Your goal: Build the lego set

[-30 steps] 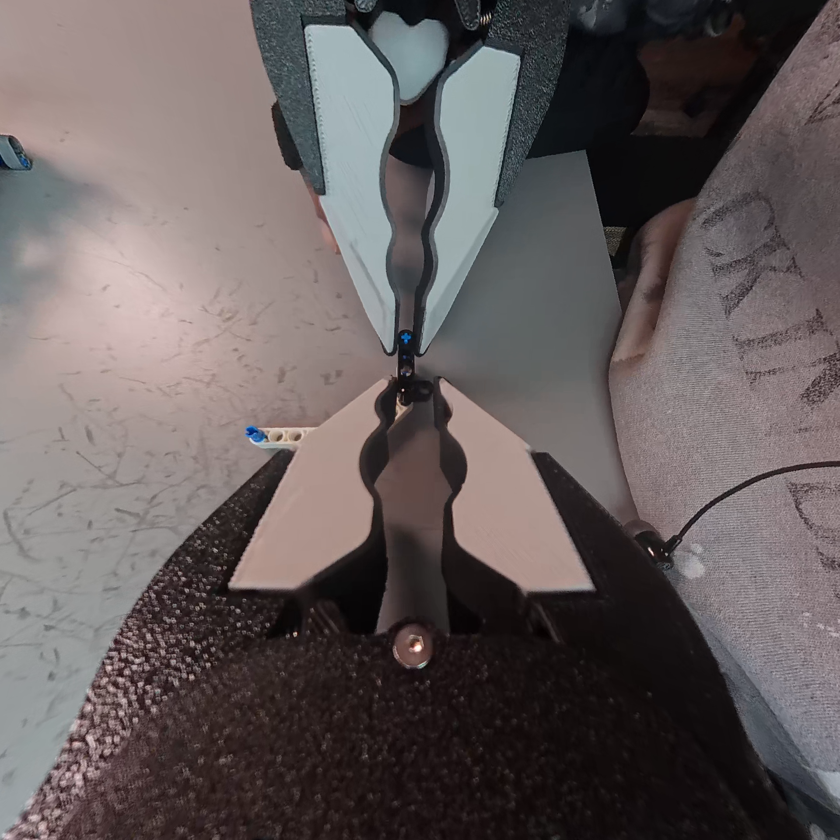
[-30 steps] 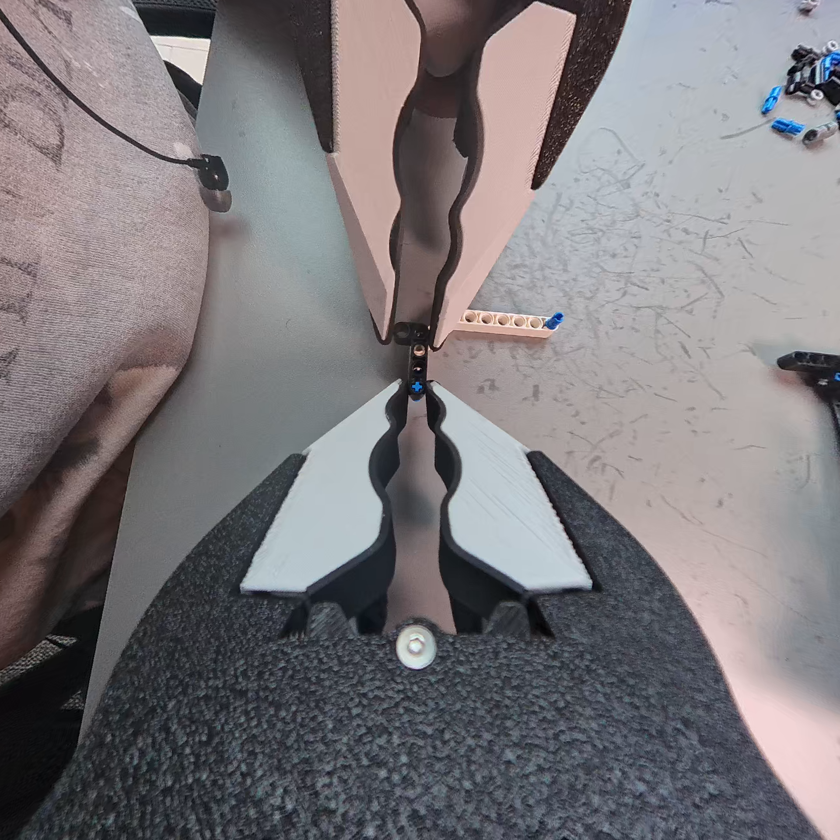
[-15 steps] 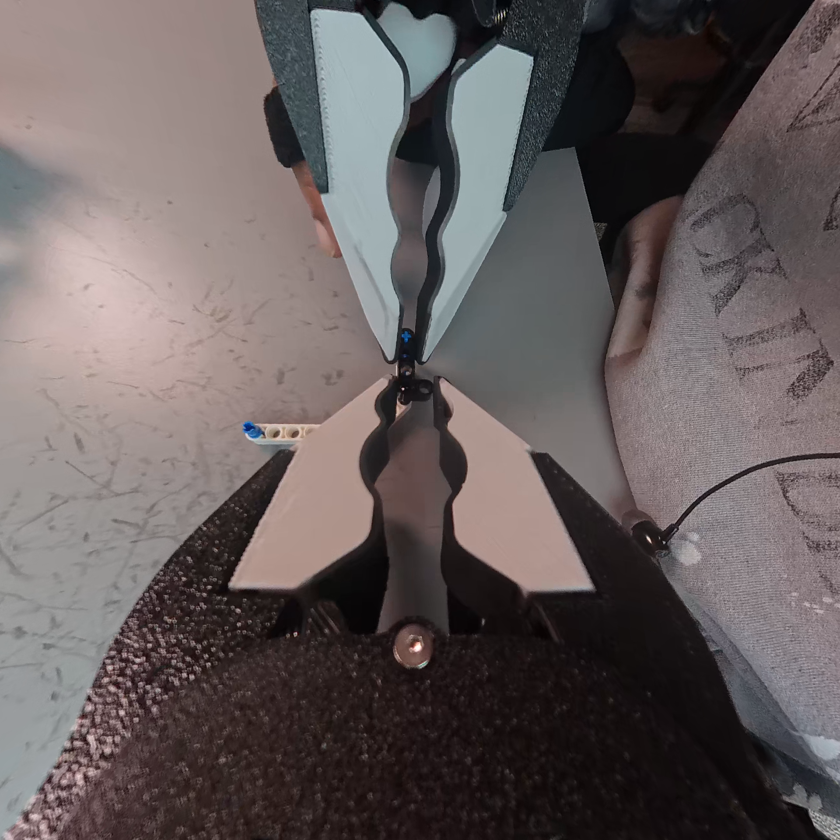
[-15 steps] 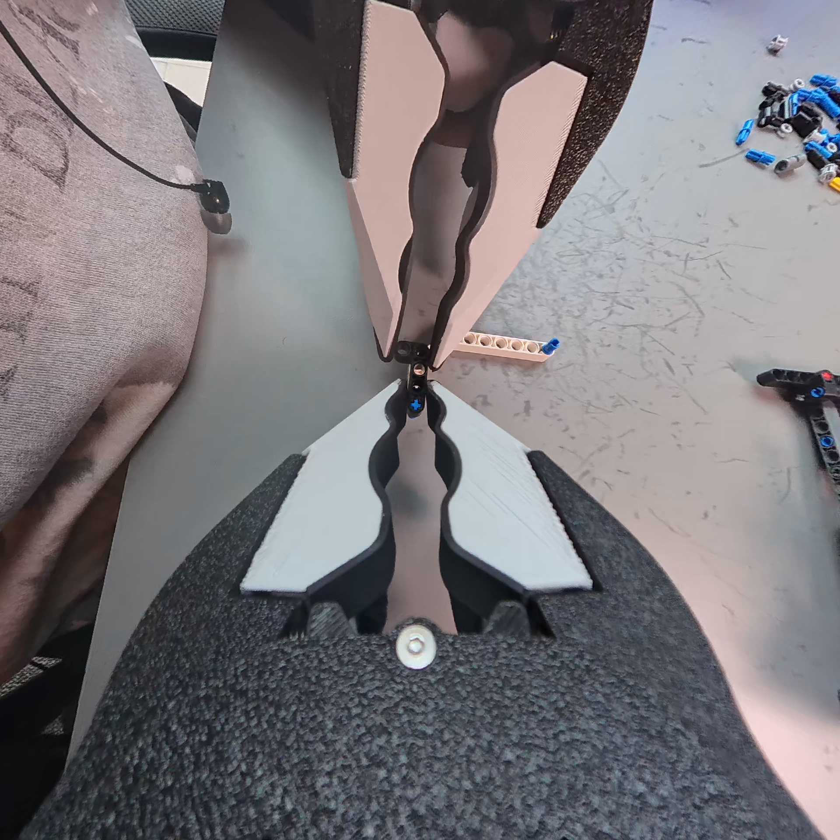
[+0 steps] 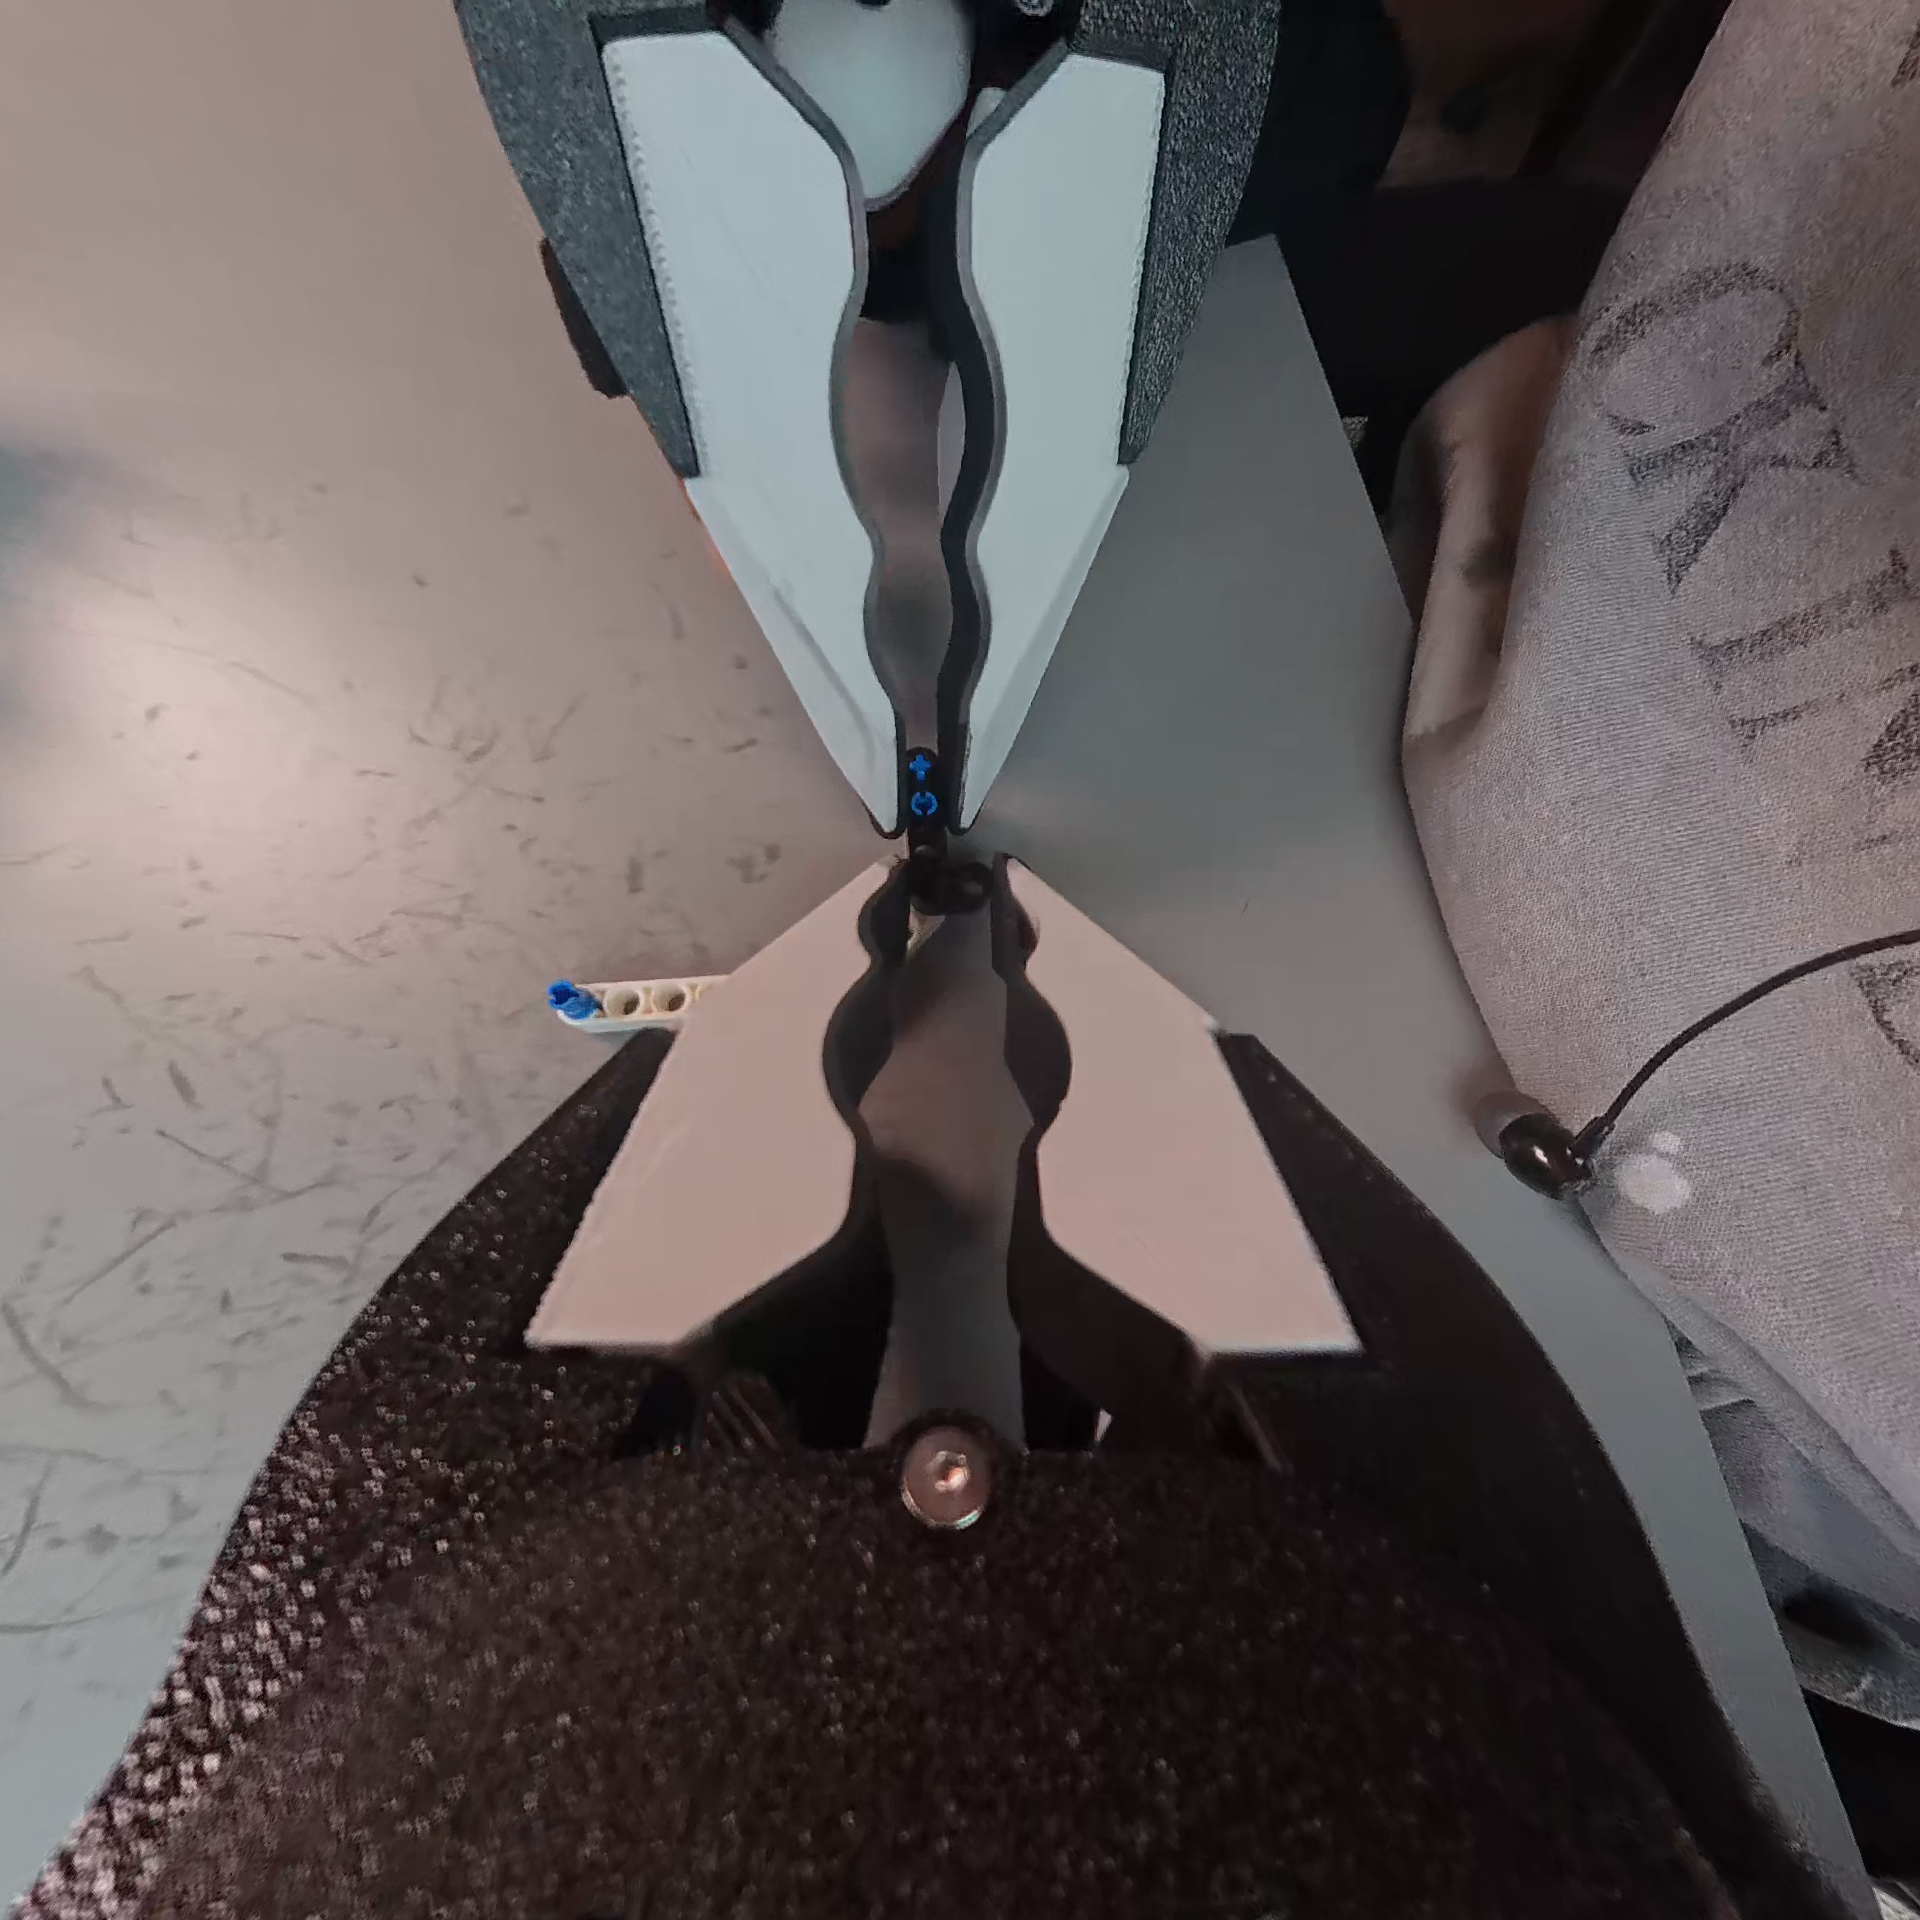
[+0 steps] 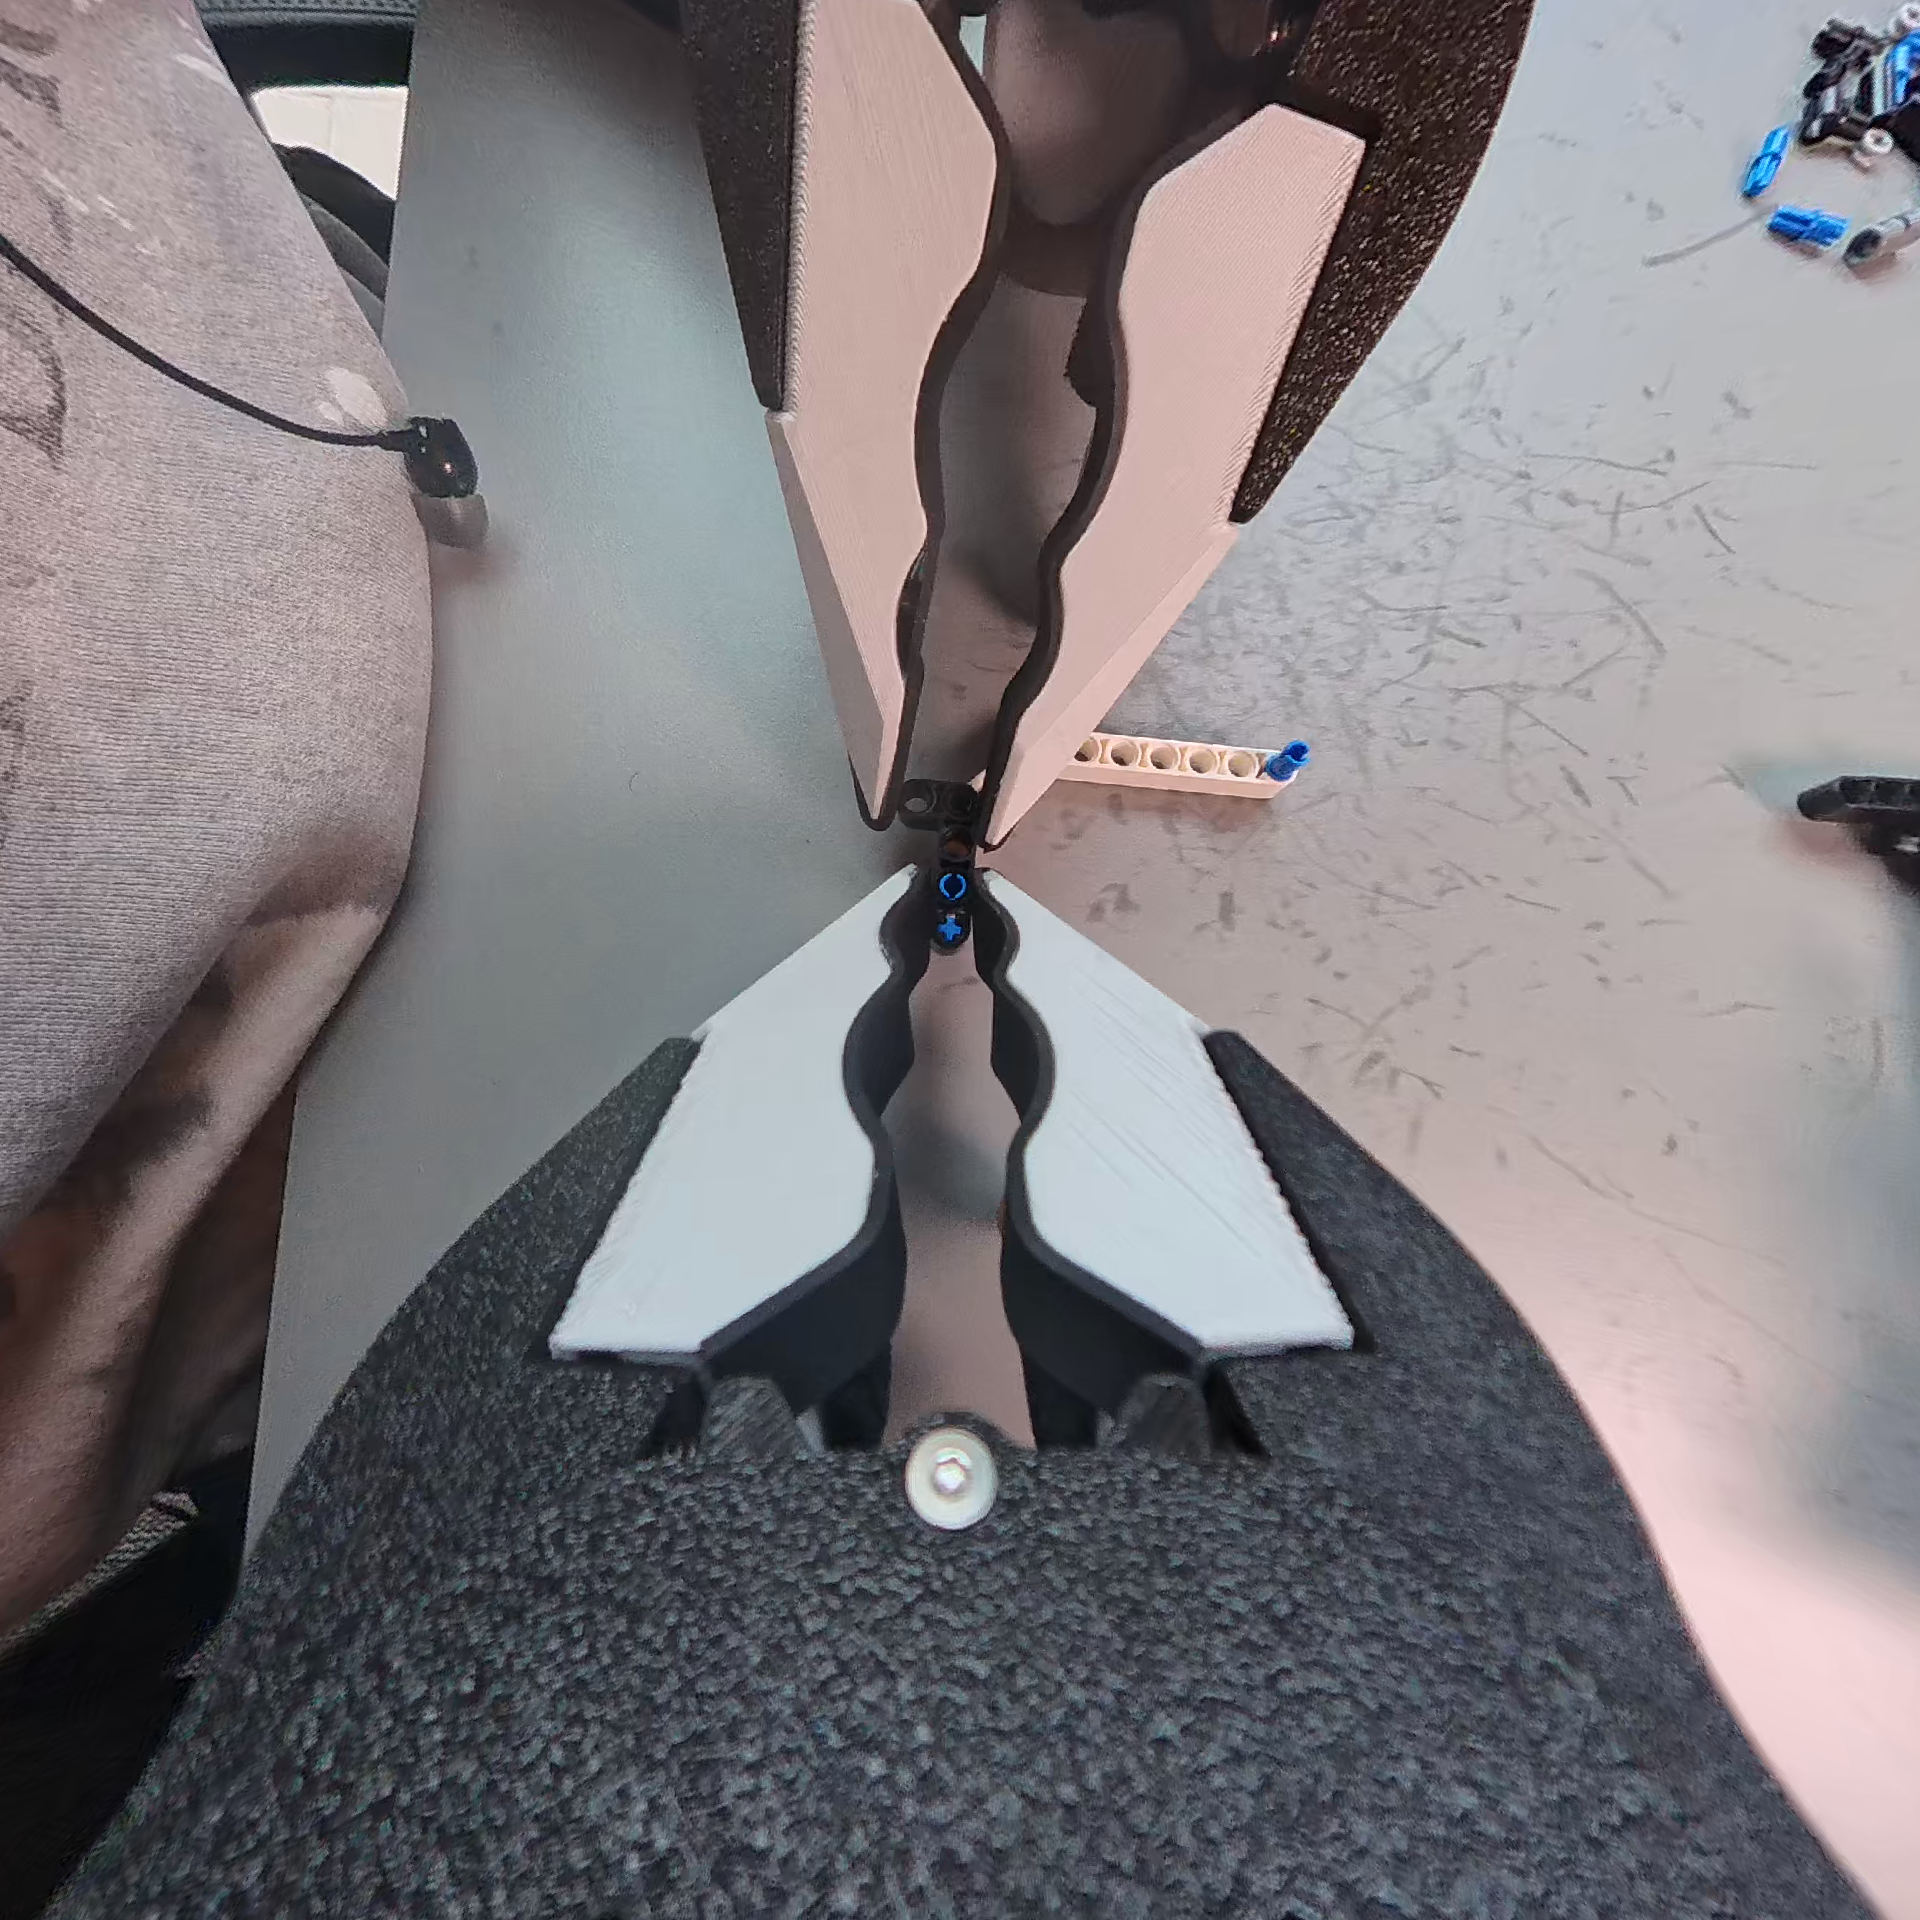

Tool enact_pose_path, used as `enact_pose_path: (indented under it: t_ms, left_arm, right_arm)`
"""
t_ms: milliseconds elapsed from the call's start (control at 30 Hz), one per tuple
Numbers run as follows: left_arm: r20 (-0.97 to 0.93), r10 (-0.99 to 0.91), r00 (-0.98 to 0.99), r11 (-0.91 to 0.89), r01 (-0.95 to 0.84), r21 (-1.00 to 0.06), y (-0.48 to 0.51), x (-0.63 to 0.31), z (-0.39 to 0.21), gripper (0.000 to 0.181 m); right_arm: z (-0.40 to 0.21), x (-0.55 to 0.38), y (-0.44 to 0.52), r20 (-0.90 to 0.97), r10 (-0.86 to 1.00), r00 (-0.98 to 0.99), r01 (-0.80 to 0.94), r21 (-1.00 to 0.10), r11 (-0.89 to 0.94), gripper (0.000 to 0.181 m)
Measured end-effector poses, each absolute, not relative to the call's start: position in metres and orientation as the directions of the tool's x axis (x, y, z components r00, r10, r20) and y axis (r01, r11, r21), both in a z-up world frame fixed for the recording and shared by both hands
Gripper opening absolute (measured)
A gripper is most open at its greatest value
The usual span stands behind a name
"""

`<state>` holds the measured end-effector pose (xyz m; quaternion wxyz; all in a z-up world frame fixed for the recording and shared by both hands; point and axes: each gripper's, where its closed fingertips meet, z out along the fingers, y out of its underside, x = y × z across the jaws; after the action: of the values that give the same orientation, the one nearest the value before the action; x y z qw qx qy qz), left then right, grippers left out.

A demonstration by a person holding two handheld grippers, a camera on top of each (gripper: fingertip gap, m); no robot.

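A small black lego beam (image 6: 952, 871) with two blue pin ends is held in the air between both grippers, above the grey table (image 6: 1455, 1039). My right gripper (image 6: 951, 920), with white fingers, is shut on the beam's blue-pinned end. My left gripper (image 5: 940, 888), with pinkish fingers, is shut on the beam's other end, a short black cross part (image 6: 938, 801). The two grippers meet tip to tip. In the left wrist view the beam (image 5: 923, 792) shows between the right gripper's (image 5: 925, 826) fingertips. In the right wrist view the left gripper (image 6: 940, 821) comes down from above.
A white holed beam (image 6: 1174, 764) with a blue pin lies on the table just behind the grippers; it also shows in the left wrist view (image 5: 644, 1003). Loose blue and black parts (image 6: 1860, 83) lie far right, and a black assembly (image 6: 1860, 805) at the right edge. A person's grey garment (image 5: 1714, 727) borders the table edge. My two grippers' fingertips are within a few centimetres of each other.
Both grippers stay shut on the black beam. The left gripper has tilted a little in the right wrist view. A second blue pin end now shows at the right gripper's tips.
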<state>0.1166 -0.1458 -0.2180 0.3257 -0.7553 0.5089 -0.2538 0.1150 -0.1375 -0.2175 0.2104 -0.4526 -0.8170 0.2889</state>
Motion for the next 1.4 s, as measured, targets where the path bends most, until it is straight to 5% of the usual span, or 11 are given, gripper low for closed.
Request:
enact_pose_path:
  t_ms: [300,400,533,667,800,900,1000,1133,1300,1400]
  left_arm:
    - [0.084,-0.918,0.388,-0.317,-0.591,-0.742,-0.144,0.113,-0.218,0.017]
    - [0.041,-0.878,0.477,-0.355,-0.591,-0.725,-0.136,0.092,-0.212,0.041]
    - [0.045,-0.789,0.612,-0.423,-0.49,-0.762,-0.122,0.068,-0.198,0.036]
    - [0.026,-0.77,0.638,-0.448,-0.511,-0.734,-0.119,0.064,-0.211,0.035]
    - [-0.017,-0.768,0.64,-0.439,-0.545,-0.715,-0.118,0.063,-0.218,0.034]
    - [-0.026,-0.769,0.639,-0.433,-0.55,-0.714,-0.119,0.061,-0.217,0.033]
    - [0.01,-0.788,0.615,-0.427,-0.535,-0.729,-0.123,0.066,-0.214,0.032]
    - [0.003,-0.801,0.599,-0.419,-0.557,-0.717,-0.119,0.071,-0.22,0.031]
    - [0.114,-0.8,0.589,-0.438,-0.445,-0.781,-0.12,0.076,-0.205,0.032]
    - [0.147,-0.756,0.638,-0.441,-0.331,-0.834,-0.109,0.059,-0.188,0.037]
  right_arm:
    - [-0.218,0.113,-0.137,-0.006,0.896,-0.443,0.681,-0.653,0.332,0.007]
    - [-0.218,0.105,-0.125,0.008,0.963,-0.271,0.721,-0.66,0.208,0.007]
    - [-0.217,0.099,-0.088,0.064,0.998,0.018,0.735,-0.678,0.03,0.009]
    - [-0.223,0.092,-0.114,0.028,0.999,-0.027,0.755,-0.655,0.039,0.065]
    - [-0.21,0.09,-0.14,-0.086,0.992,-0.091,0.717,-0.697,0.006,0.074]
    - [-0.201,0.099,-0.137,-0.139,0.985,-0.102,0.696,-0.718,-0.029,0.055]
    - [-0.194,0.11,-0.111,0.022,0.992,-0.128,0.664,-0.74,0.102,0.032]
    - [-0.196,0.116,-0.066,0.236,0.935,-0.264,0.625,-0.697,0.352,0.035]
    - [-0.219,0.096,-0.056,0.05,0.919,-0.391,0.662,-0.678,0.319,0.048]
    - [-0.224,0.078,-0.062,0.083,0.885,-0.458,0.649,-0.649,0.397,0.011]
